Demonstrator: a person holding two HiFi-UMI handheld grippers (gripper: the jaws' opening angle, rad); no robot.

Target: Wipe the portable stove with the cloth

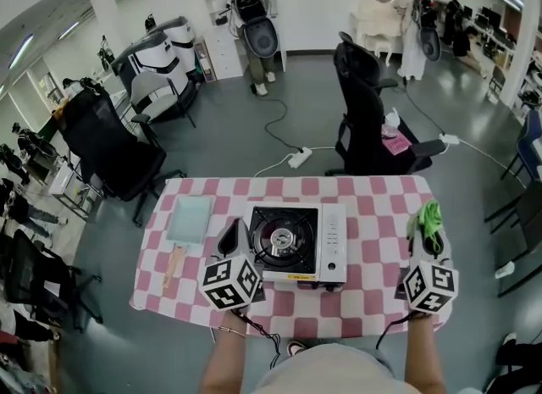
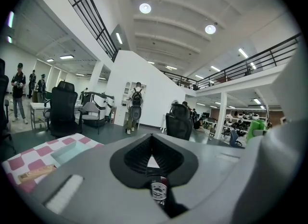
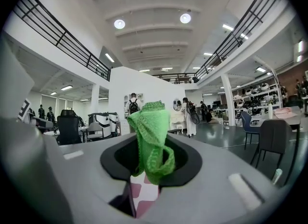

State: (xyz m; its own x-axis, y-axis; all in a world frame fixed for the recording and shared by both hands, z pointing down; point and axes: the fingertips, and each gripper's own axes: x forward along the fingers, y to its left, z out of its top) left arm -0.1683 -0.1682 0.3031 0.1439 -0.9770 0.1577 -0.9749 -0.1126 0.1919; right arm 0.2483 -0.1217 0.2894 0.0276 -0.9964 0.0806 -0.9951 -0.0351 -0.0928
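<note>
Cloth (image 3: 149, 131) clamped in right gripper (image 3: 147, 172): jaws pinched on a bunched green fold, with the rest sticking up past the tips as a wad ready to press down. Held over the near right corner of the table (image 1: 373, 206), not yet on the job. Left gripper (image 2: 153, 159) has jaws together with nothing between, just beside the near left corner of the portable stove (image 1: 298, 244); my guess is it's there to brace it. Portable stove sits mid-table by the near edge: silver body, round black burner grate, control strip on its right. Can't make out any dirt. Pale tray (image 1: 189, 219) toward the left edge, office chairs (image 1: 368, 121) beyond.
</note>
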